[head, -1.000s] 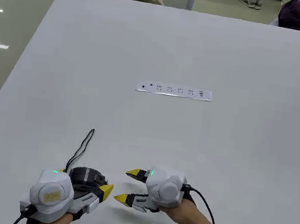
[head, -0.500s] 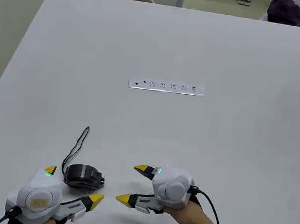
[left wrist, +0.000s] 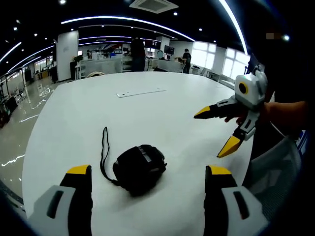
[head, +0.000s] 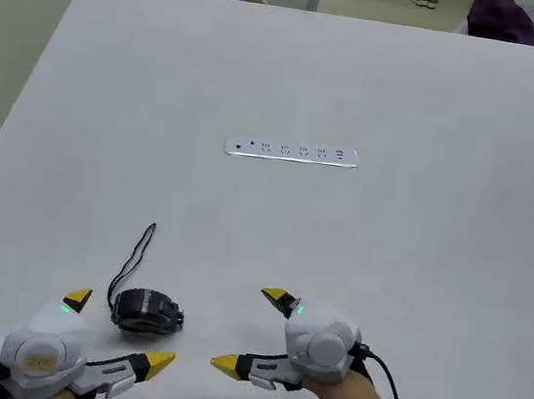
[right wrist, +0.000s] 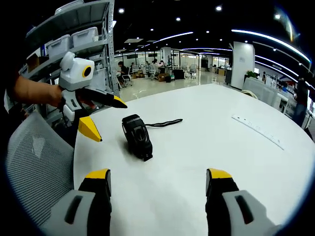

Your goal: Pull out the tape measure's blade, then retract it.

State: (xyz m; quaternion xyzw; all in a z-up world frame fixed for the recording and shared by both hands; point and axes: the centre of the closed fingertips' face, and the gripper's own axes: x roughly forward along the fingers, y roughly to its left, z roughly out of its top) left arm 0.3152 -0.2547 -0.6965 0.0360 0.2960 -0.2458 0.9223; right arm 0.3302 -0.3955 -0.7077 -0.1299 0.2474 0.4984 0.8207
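Though matte white, table (head: 414, 278) with tape measure (head: 146, 310), beside glossy floor (head: 14, 28)

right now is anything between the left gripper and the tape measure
Nothing visible. The tape measure lies on bare table straight ahead of the left gripper, jaws open; its strap trails off beyond it.

The counter (head: 421, 230) is smooth, matt white, while the floor (head: 14, 28) beyond it is glossy and mirrors the lights. The tape measure (head: 146, 310) has a matt black case, plastic or rubber, with a thin woven-looking cord (head: 131, 260). The left claw (head: 118, 328) and right claw (head: 249, 329) have smooth, faintly shiny white plastic shells.
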